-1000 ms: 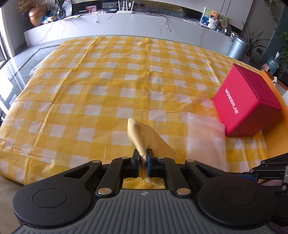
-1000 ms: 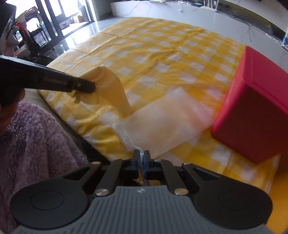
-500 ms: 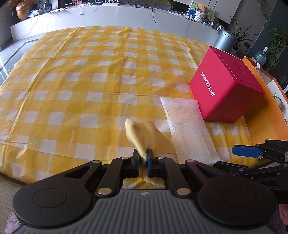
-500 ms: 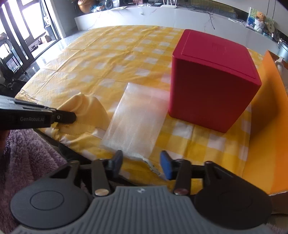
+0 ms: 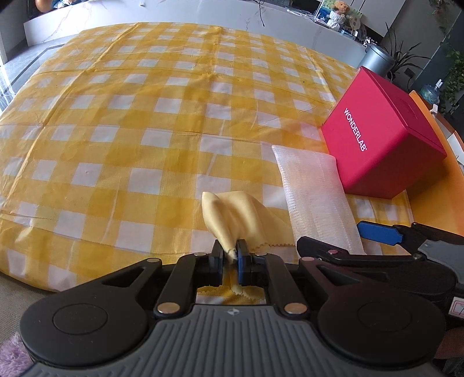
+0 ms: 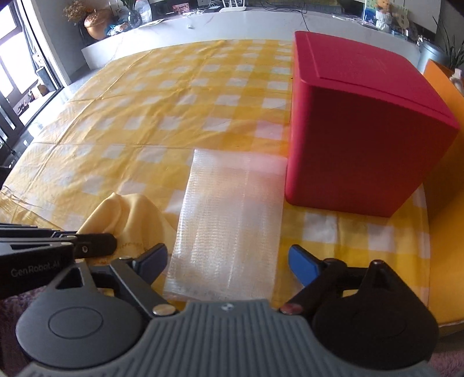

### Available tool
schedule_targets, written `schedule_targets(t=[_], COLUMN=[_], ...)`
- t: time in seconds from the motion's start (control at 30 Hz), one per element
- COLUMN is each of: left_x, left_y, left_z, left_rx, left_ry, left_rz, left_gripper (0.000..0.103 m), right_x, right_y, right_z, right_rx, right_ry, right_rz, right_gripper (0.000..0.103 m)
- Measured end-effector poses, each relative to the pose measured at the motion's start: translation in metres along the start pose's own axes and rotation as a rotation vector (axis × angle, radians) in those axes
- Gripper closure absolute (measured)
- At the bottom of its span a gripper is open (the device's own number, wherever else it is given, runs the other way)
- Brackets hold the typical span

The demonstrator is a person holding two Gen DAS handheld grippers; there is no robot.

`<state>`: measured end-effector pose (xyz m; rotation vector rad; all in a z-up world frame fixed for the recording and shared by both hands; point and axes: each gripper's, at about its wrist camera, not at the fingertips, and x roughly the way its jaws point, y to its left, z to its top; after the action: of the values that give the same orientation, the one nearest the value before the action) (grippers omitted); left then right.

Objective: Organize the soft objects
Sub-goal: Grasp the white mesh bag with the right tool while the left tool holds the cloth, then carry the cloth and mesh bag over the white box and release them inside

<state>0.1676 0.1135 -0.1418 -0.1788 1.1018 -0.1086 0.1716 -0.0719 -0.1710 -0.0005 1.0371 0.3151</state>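
My left gripper (image 5: 231, 255) is shut on a pale yellow cloth (image 5: 232, 216) and lifts its near corner at the table's front edge; the cloth also shows in the right wrist view (image 6: 127, 214). A white mesh cloth (image 5: 314, 200) lies flat just right of it, against a red box. My right gripper (image 6: 229, 261) is wide open and empty over the near end of the mesh cloth (image 6: 232, 226). The right gripper shows in the left wrist view (image 5: 359, 240).
A red WONDERLAB box (image 5: 382, 139) stands at the right on the yellow checked tablecloth (image 5: 145, 116). An orange surface (image 6: 446, 203) lies right of the box. A white counter (image 5: 174, 17) with clutter runs behind the table.
My right gripper let go of the white mesh cloth and opened wide; the cloth now lies flat beside the red box. My left gripper stays shut on the yellow cloth.
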Motion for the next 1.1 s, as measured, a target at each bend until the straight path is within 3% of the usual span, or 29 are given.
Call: schedule_targets(t=[0.13, 0.2, 0.4, 0.47, 0.57, 0.63, 0.73, 0.9, 0.97, 1.1], left_x=[0.005, 0.007, 0.009, 0.011, 0.014, 0.016, 0.016, 0.013, 0.011, -0.005], left_y=[0.001, 0.000, -0.007, -0.012, -0.024, -0.031, -0.037, -0.035, -0.034, -0.034], left_z=[0.000, 0.000, 0.000, -0.001, -0.002, -0.003, -0.006, -0.007, -0.007, -0.010], left_rx=[-0.003, 0.000, 0.033, 0.065, 0.127, 0.168, 0.204, 0.194, 0.183, 0.168], left_ry=[0.026, 0.041, 0.064, 0.074, 0.082, 0.084, 0.078, 0.065, 0.055, -0.030], left_rz=[0.007, 0.017, 0.008, 0.006, 0.041, 0.075, 0.126, 0.136, 0.147, 0.157], left_gripper=[0.090, 0.090, 0.057, 0.044, 0.040, 0.040, 0.052, 0.071, 0.092, 0.094], right_x=[0.003, 0.001, -0.003, -0.003, -0.004, -0.005, -0.013, -0.031, -0.037, -0.053], right_y=[0.000, 0.000, -0.014, -0.018, -0.018, -0.017, -0.013, -0.010, -0.011, -0.017], right_z=[-0.005, -0.006, -0.003, -0.004, -0.006, -0.005, -0.005, -0.004, -0.005, -0.007], right_rx=[-0.035, -0.060, -0.049, -0.034, -0.051, -0.057, -0.087, -0.117, -0.116, -0.111], right_ry=[-0.008, -0.015, -0.004, -0.004, -0.009, -0.008, -0.032, -0.071, -0.082, -0.105], right_rz=[0.006, -0.005, 0.009, 0.018, 0.015, 0.018, 0.024, 0.026, 0.026, 0.029], right_gripper=[0.031, 0.047, 0.092, 0.096, 0.099, 0.102, 0.103, 0.103, 0.103, 0.103])
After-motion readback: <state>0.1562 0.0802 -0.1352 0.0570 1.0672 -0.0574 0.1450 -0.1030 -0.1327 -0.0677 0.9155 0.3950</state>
